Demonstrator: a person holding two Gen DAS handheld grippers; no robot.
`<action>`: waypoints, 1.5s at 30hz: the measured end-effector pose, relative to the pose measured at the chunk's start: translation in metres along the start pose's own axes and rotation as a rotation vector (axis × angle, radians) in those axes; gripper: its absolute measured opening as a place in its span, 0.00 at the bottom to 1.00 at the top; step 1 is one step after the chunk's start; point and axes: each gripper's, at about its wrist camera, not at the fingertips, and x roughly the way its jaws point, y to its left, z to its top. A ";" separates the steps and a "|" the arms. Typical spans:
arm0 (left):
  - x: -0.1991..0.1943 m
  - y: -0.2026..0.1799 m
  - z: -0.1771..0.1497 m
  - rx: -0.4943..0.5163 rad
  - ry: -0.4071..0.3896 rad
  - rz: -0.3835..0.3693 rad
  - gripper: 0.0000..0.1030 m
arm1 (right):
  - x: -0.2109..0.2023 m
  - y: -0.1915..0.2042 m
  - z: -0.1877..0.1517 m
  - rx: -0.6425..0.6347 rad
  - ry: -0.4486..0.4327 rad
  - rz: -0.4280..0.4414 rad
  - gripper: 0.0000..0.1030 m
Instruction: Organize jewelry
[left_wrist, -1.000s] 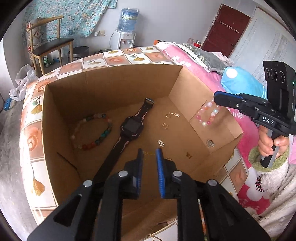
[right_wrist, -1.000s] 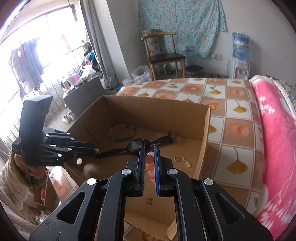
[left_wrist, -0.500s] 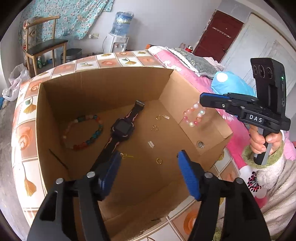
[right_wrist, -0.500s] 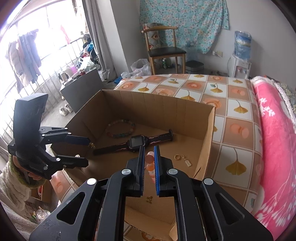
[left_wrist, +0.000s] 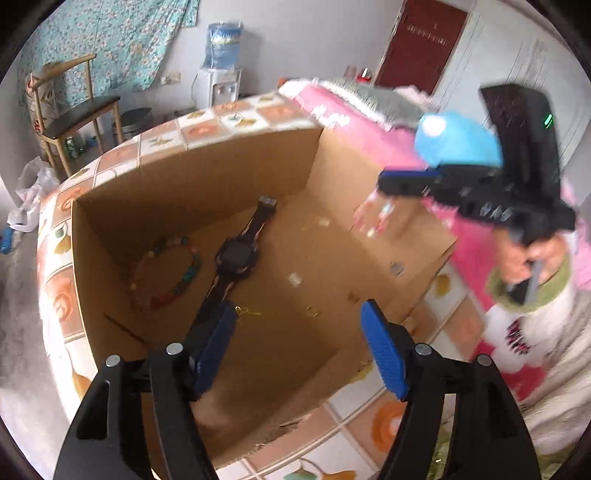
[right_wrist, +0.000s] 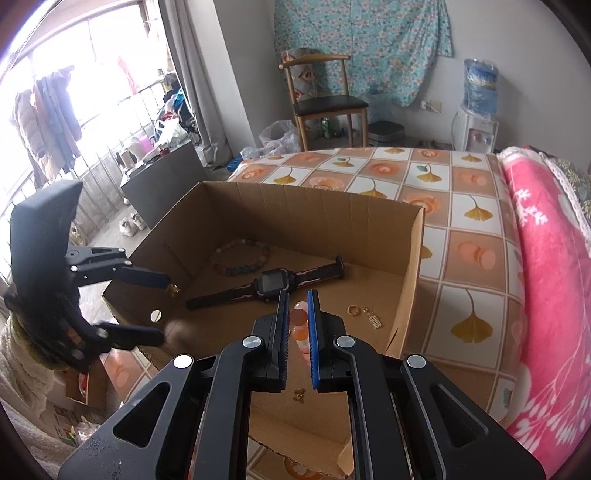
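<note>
Right wrist view shows the pink bead bracelet (right_wrist: 300, 325) pinched between the nearly closed jaws of the right gripper (right_wrist: 298, 314), hanging over the near right part of the cardboard box (right_wrist: 314, 206). A second ago the left gripper (left_wrist: 299, 332) was almost closed over the box floor; now its jaws are opening wide with nothing between them, a thin gold chain (left_wrist: 255, 313) lying beside its left pad near the watch (left_wrist: 236, 256). That drop looks finished, so I'd guess the bracelet goes in next.
</note>
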 end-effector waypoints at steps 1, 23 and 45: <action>0.002 0.000 0.000 0.004 0.014 0.018 0.70 | 0.000 -0.001 -0.001 0.001 0.000 0.000 0.07; 0.006 0.001 0.009 -0.023 0.021 0.039 0.71 | 0.038 0.004 0.008 -0.048 0.236 0.134 0.07; -0.019 -0.013 0.013 0.036 -0.043 0.029 0.71 | 0.026 0.014 0.018 -0.085 0.201 0.204 0.23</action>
